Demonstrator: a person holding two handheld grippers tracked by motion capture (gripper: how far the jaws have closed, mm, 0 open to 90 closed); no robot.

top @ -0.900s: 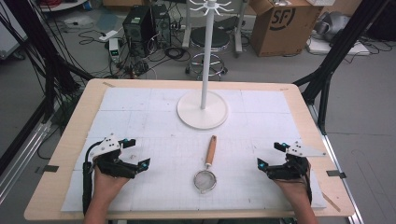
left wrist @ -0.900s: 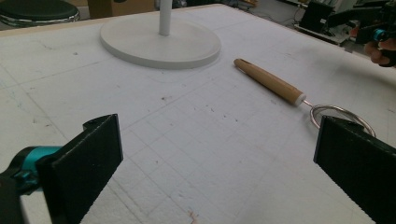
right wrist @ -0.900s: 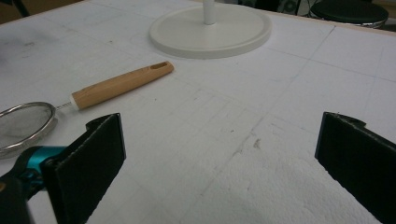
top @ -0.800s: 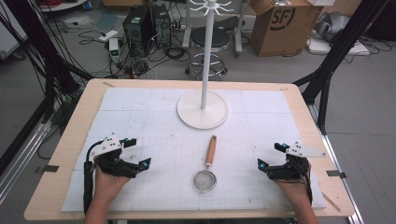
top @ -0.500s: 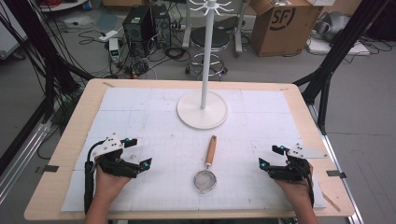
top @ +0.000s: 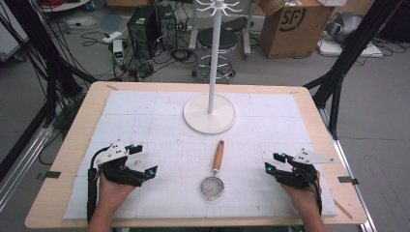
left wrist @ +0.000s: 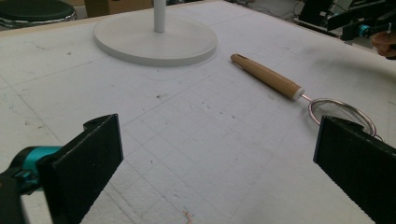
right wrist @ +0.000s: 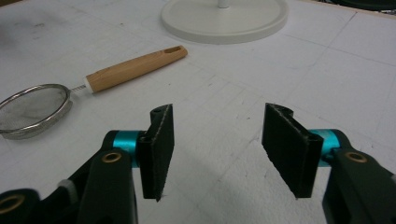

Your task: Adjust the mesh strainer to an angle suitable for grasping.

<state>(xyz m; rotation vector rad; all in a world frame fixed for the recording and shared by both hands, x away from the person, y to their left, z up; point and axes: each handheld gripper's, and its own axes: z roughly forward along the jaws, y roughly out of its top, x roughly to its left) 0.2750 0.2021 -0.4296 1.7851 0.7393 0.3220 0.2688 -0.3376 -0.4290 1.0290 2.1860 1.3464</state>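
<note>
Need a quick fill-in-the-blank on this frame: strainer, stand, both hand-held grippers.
1. The strainer has a ____ handle.
2. The handle's free end points toward the white ____.
3. The strainer lies ____ the left hand-held gripper and the right hand-held gripper.
4. Both grippers' jaws are ____, with nothing between them.

Missing words: wooden; stand; between; open

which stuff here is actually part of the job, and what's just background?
In play:
- strainer with wooden handle, lying flat on the white mat between both grippers
- white hook stand, upright at the back of the mat
- left gripper, open, empty
- right gripper, open, empty

Just lying about:
- cardboard box on the floor
- stool
- black computer case, with cables around it
</note>
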